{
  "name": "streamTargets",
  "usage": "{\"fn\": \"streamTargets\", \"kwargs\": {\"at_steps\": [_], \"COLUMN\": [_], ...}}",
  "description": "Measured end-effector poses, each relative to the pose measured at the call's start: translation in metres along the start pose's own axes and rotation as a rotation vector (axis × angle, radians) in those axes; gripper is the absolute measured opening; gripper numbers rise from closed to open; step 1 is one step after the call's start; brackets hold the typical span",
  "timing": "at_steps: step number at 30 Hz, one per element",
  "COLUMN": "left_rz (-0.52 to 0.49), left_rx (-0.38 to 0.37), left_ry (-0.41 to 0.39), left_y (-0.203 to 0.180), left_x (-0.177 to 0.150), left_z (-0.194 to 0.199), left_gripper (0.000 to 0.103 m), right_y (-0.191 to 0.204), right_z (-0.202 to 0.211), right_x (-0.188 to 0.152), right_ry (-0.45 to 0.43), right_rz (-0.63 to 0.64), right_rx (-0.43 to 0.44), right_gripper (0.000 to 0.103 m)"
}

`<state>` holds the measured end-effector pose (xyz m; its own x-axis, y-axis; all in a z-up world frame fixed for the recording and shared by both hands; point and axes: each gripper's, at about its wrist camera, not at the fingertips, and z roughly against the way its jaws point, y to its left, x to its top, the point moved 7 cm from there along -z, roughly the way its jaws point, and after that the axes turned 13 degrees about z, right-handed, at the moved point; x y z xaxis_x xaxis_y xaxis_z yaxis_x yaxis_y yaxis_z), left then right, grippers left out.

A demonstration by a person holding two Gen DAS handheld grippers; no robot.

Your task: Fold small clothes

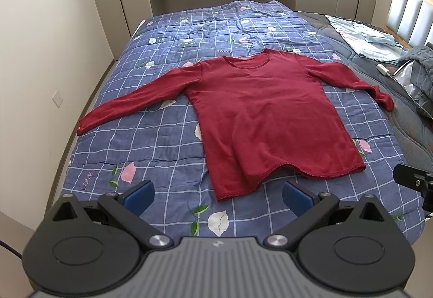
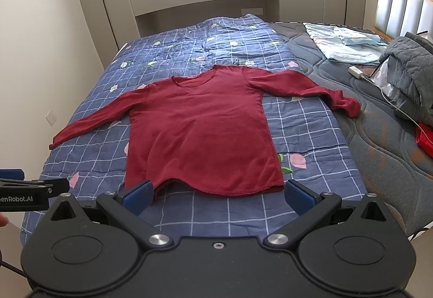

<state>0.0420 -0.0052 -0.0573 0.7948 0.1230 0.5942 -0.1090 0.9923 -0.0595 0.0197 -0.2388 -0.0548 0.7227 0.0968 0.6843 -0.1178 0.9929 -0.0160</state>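
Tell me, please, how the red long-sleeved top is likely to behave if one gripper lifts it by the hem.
The red long-sleeved top will probably drape limply: its hem already ripples on the checked quilt. It looks thin, so likely light. The spread sleeves would probably trail and drag, since the far cuff is already bunched.

A blue checked quilt (image 1: pixel 151 113) carries a spread red shirt (image 1: pixel 265 113).

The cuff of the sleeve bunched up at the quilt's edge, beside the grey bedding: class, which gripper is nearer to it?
Right. The right gripper is at the hem, below the bunched cuff. The left gripper is further along the hem, towards the shirt's other side.
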Motion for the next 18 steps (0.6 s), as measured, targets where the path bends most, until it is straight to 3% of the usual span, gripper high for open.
{"fn": "streamTargets", "kwargs": {"at_steps": [18], "left_rz": [0.011], "left_rx": [0.009], "left_ry": [0.019], "left_y": [-0.0031], "left_x": [0.0035], "left_z": [-0.0055], "left_gripper": [0.103], "right_y": [0.0002], "right_z": [-0.0085], "right_x": [0.0031], "right_ry": [0.021], "right_rz": [0.007], "right_rx": [0.010], "right_gripper": [0.103]}}
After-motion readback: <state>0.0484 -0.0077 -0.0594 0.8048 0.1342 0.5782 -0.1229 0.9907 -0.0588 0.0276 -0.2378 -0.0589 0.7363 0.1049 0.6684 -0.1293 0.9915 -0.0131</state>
